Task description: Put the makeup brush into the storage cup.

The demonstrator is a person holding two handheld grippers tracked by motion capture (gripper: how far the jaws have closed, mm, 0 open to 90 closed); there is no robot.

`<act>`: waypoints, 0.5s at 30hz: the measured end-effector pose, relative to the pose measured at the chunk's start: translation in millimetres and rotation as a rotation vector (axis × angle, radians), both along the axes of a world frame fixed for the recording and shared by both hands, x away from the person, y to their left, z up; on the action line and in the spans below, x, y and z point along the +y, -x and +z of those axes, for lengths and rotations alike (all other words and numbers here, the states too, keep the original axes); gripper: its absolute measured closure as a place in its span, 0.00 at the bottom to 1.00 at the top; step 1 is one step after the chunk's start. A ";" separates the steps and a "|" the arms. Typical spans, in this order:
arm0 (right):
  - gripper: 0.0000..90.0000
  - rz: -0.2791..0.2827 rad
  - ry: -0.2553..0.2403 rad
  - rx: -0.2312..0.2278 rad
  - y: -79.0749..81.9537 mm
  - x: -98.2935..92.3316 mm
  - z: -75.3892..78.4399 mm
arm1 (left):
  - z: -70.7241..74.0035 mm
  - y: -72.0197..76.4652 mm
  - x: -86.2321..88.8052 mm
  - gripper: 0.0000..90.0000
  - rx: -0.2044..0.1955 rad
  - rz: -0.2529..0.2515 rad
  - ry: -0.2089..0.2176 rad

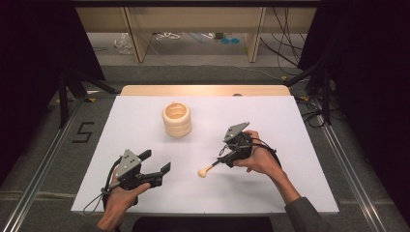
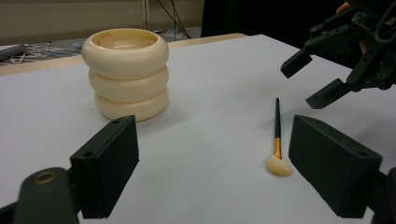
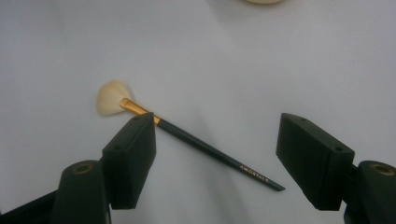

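Both jaws of right gripper (image 3: 217, 158) straddle brush (image 3: 205, 148).

Overhead, looking forward and down; two close, low gripper views, sharing the slim dark-handled, cream-bristled brush (image 2: 277, 140) (image 3: 187, 140) (image 1: 207, 170).

Brush (image 3: 205, 148) handle has small gold print near its tip, approx. "AMORTALS" (tiny, letters not fully sure). Floor left of table (image 1: 145, 193) bears a dark "5" (image 1: 83, 132) mark.
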State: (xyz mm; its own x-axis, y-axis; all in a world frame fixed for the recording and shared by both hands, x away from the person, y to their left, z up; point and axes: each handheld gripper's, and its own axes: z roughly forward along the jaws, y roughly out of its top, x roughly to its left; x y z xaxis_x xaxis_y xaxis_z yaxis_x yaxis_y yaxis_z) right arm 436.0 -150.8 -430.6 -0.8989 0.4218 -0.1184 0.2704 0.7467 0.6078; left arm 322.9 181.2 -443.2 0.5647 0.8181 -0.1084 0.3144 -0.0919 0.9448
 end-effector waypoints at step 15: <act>0.34 0.047 0.040 0.036 -9.7 10.6 -0.9 | 0.1 0.2 -0.4 0.18 -0.001 -0.006 -0.003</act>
State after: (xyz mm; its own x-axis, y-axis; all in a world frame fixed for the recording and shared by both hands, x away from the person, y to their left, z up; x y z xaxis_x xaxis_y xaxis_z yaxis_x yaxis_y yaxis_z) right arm 445.7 -140.2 -431.5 -0.9218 0.3742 -0.1017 0.2551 0.7827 0.5678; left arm 322.7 180.8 -443.1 0.5698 0.8150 -0.1057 0.3133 -0.0965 0.9447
